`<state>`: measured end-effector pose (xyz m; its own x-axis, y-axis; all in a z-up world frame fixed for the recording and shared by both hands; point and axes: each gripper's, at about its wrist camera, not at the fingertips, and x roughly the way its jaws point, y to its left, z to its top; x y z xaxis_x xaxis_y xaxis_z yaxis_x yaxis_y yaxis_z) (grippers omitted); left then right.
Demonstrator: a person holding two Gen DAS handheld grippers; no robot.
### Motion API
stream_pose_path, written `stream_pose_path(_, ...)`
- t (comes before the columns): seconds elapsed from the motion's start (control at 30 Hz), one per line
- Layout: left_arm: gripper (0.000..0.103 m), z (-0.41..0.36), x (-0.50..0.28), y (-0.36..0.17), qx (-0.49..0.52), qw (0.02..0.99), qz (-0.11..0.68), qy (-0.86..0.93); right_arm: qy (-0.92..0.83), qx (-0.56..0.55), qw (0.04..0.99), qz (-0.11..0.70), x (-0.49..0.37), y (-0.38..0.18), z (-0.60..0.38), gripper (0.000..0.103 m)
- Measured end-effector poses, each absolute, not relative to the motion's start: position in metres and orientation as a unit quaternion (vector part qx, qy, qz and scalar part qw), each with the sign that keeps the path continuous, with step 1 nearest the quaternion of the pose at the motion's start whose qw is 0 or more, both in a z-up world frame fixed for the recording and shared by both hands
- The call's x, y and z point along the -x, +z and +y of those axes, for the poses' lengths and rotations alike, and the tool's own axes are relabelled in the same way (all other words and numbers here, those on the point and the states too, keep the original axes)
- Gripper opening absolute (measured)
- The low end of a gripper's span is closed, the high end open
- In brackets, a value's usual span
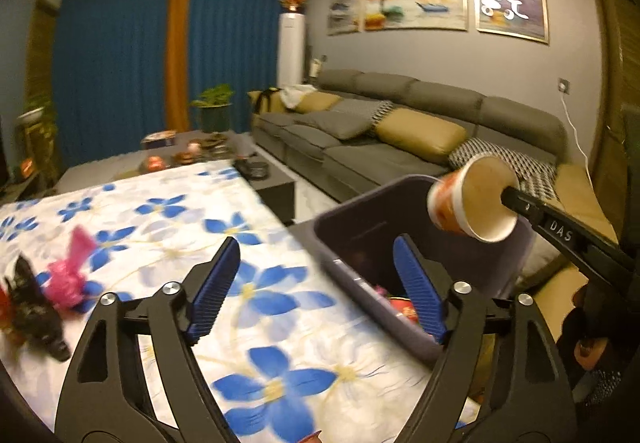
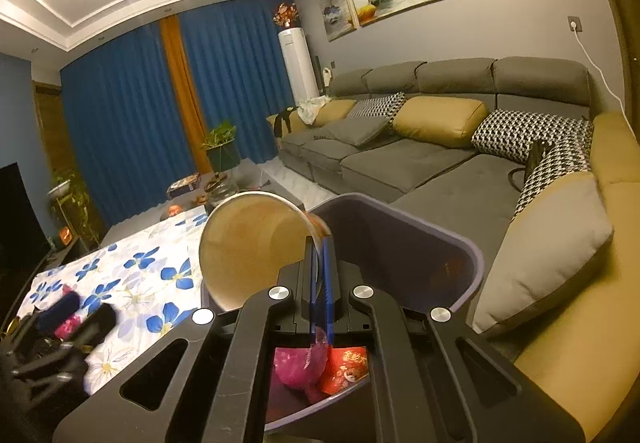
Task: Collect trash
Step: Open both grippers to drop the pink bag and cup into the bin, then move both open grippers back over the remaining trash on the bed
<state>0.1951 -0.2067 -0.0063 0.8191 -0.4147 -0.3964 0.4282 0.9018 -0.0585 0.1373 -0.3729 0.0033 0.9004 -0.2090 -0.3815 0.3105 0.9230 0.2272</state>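
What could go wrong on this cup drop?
1. The right gripper pinches only the paper cup by its rim wall, tilted sideways over the purple bin. A thin grip like that could slip or crush the rim.
2. The cup hangs near the bin's far rim in the left wrist view, so a release now might clip the edge and fall toward the sofa.
3. The open left gripper sits close to the bin and could nudge it.

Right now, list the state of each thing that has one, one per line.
Right gripper: shut on the paper cup's rim.
Paper cup: empty, tipped sideways above the bin.
Bin: open, trash inside.
Left gripper: open, empty.
Pink bag: crumpled on the floral cloth.
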Motion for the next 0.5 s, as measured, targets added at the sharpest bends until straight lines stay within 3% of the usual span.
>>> stream_pose_path(0.07,0.081,-0.193,-0.19,-0.005,-0.009,0.957,0.202,-0.209,-0.134,-0.143,0.964,0.181,-0.14,0.001,-0.371,0.026)
stream_pose_path(0.13,0.082,-0.179,-0.185,-0.002,-0.004,0.96,0.2,-0.195,-0.136,-0.142,0.964,0.179,-0.139,0.001,-0.37,0.036)
stream_pose_path(0.5,0.088,-0.121,-0.16,0.009,0.003,0.976,0.186,-0.11,-0.147,-0.129,0.967,0.161,-0.114,0.011,-0.349,0.075)
